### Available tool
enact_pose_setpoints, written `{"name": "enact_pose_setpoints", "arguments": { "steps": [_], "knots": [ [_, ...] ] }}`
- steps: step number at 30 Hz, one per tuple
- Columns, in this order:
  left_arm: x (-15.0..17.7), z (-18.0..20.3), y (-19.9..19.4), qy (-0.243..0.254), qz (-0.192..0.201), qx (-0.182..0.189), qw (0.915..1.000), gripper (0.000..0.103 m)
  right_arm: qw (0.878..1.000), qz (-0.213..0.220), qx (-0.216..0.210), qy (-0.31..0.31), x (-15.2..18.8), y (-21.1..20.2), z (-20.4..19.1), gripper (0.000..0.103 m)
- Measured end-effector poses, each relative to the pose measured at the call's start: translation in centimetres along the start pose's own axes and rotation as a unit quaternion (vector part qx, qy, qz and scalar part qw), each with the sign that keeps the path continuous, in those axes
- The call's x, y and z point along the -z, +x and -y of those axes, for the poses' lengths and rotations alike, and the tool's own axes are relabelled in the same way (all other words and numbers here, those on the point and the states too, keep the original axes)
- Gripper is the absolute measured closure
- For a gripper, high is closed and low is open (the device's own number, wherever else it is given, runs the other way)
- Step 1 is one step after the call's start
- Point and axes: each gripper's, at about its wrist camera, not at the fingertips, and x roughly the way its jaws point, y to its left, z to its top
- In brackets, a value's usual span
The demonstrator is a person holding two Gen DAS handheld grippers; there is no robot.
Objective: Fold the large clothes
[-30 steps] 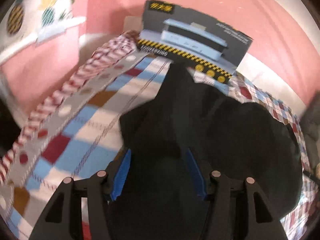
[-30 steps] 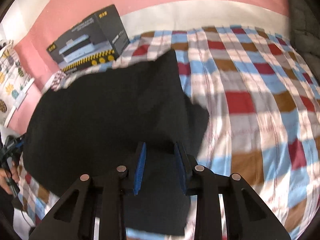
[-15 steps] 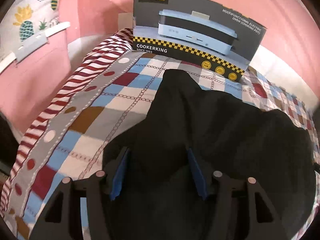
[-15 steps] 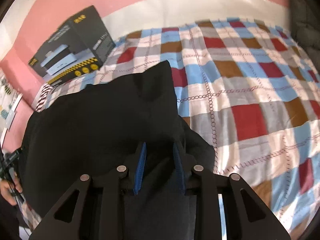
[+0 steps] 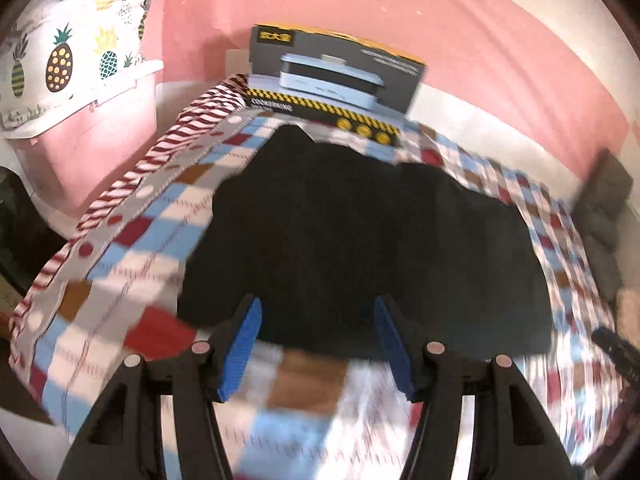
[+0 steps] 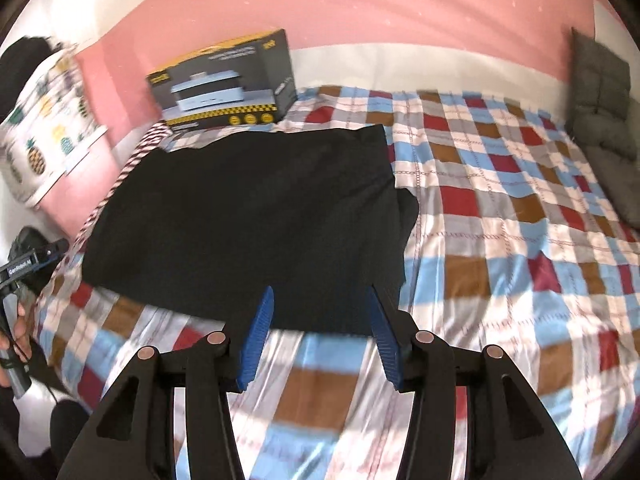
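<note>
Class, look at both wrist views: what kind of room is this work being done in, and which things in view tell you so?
Most likely a bedroom. A black garment lies spread on a bed with a checked bedsheet, a grey cushion sits at its far corner against the pink wall, and a pineapple-print cloth hangs nearby.

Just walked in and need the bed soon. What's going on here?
A person is folding a black garment on the checked bedspread, a gripper in each hand. The garment lies flat in front of a cardboard box. Left gripper and right gripper are both open, holding nothing, at its near edge.
</note>
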Motion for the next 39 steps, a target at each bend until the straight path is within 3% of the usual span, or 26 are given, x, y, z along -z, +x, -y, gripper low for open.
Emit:
{"name": "enact_pose_setpoints", "arguments": {
  "steps": [6, 17, 39],
  "knots": [
    [4.5, 3.4, -5.5, 0.039, 0.008, -0.006, 0.9992, 0.041, 1.000, 0.019, -0.005, -0.020, 3.5, -4.6, -2.6, 0.054],
    [10.0, 6.5, -10.3, 0.046, 0.004, 0.003, 0.9989, 0.033, 0.998, 0.027, -0.007, -0.055, 8.5, -9.4, -6.0, 0.054],
    [11.7, 7.0, -12.2, 0.031, 0.008, 0.025, 0.9992, 0.033, 0.997, 0.023, -0.002, -0.067, 10.3, -10.8, -7.5, 0.054]
  ]
}}
